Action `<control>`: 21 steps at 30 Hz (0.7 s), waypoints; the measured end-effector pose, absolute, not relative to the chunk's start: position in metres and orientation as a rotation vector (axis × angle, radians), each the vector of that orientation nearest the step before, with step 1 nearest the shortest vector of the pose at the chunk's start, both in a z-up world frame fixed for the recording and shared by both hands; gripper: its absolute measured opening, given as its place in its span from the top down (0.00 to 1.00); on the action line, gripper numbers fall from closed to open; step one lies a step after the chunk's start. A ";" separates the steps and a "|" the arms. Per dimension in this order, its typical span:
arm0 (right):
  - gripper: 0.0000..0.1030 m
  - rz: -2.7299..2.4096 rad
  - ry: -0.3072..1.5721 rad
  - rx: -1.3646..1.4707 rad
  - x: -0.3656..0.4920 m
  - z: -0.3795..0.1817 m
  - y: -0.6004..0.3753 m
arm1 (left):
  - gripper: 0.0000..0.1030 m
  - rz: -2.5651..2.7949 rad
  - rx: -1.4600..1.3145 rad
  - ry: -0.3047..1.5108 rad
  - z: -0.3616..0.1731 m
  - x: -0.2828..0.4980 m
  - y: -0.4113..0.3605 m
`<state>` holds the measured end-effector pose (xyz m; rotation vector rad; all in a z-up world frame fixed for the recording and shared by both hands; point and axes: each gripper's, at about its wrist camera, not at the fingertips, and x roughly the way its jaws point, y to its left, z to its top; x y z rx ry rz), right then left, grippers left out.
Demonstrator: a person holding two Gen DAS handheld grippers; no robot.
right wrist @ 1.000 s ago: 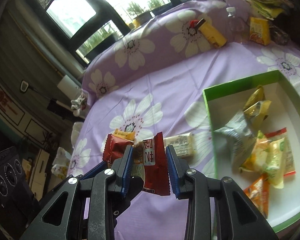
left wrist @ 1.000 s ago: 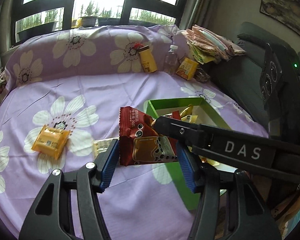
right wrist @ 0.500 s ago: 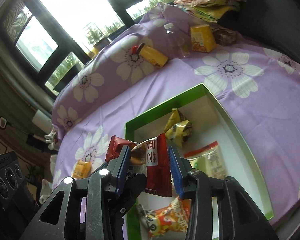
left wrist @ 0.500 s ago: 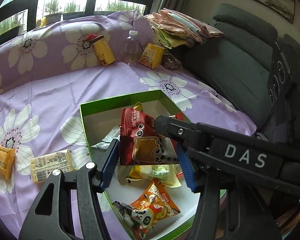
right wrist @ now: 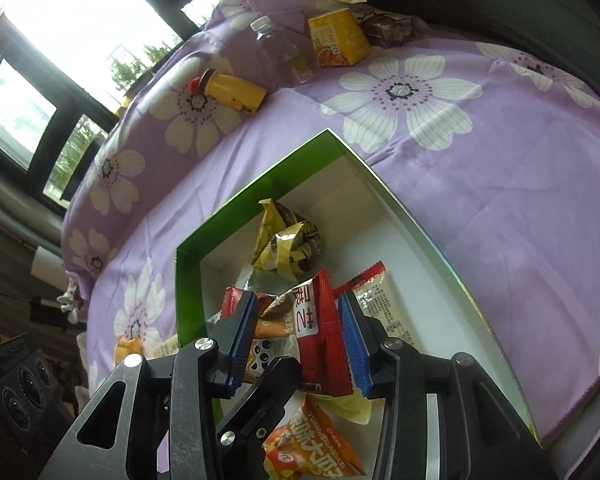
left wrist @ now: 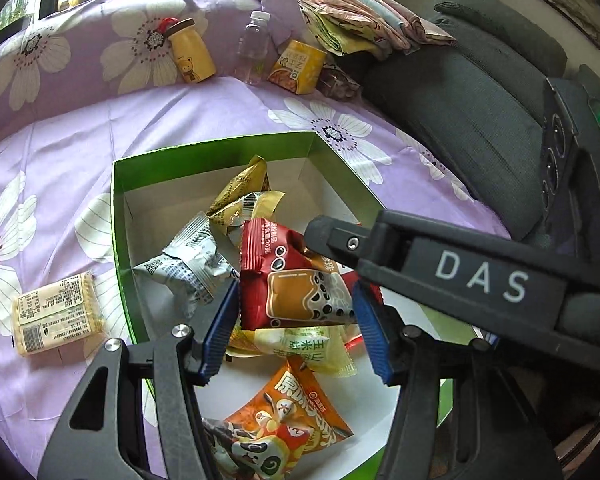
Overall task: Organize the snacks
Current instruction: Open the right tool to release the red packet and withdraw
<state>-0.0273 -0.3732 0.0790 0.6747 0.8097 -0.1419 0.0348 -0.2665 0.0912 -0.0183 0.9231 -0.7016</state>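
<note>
A bed with a lilac flowered sheet, windows behind. Both grippers clamp one red snack packet: left gripper and right gripper each closed on it, above a green box of snacks. Likely step: dropping it in; next, release. Glossy, crinkled. At nine o'clock, a pale biscuit pack waits outside.

"das" is printed in white on the black gripper body crossing the left wrist view.
</note>
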 end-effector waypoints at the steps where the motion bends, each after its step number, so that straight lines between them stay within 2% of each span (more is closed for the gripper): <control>1: 0.54 -0.144 0.811 0.681 -0.027 0.078 -0.374 | 0.45 -0.702 -0.025 0.929 0.090 0.036 -0.266; 8: 0.39 -0.180 0.795 0.664 -0.028 0.083 -0.375 | 0.43 -0.693 -0.040 0.918 0.096 0.036 -0.258; 10: 0.31 -0.196 0.777 0.645 -0.030 0.087 -0.375 | 0.40 -0.686 -0.042 0.903 0.102 0.033 -0.252; 12: 0.28 -0.201 0.754 0.631 -0.034 0.092 -0.373 | 0.30 -0.669 -0.042 0.886 0.107 0.031 -0.243; 17: 0.21 -0.203 0.720 0.602 -0.039 0.102 -0.367 | 0.23 -0.588 -0.008 0.839 0.120 0.023 -0.207; 21: 0.19 -0.194 0.709 0.560 -0.038 0.109 -0.356 | 0.08 -0.506 -0.054 0.818 0.132 0.024 -0.155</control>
